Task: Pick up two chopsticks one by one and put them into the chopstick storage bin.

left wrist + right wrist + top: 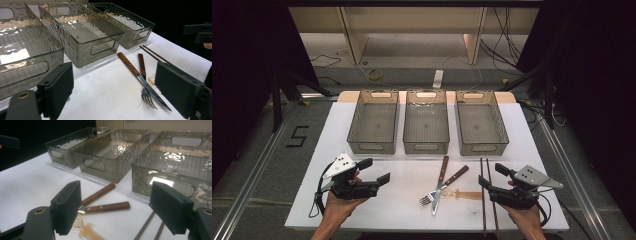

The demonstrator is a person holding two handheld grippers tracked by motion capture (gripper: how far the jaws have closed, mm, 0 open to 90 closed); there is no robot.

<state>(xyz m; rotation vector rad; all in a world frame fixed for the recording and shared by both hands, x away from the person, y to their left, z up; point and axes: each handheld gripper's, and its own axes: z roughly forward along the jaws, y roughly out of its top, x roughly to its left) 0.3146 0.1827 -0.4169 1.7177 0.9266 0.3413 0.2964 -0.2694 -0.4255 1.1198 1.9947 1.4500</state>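
A wood-handled knife (441, 182) and a wood-handled fork (448, 185) lie crossed on the white table (412, 210), beside a translucent amber spoon (466, 194) and a pair of dark chopsticks (487, 195). My left gripper (375, 170) hovers at the front left, open and holding nothing, well left of the cutlery. My right gripper (491, 175) is open over the chopsticks at the front right. The left gripper view shows the knife (135, 72), fork (144, 83) and chopsticks (155, 54) past my open left gripper (113, 92). In the right gripper view the wooden handles (106, 207) and spoon (90, 233) lie between the open jaws.
Three clear grey bins stand in a row at the back: left (373, 146), middle (426, 147), right (482, 147), with nothing in them. The table's front edge runs just before my hands. Cables lie on the floor beyond the table.
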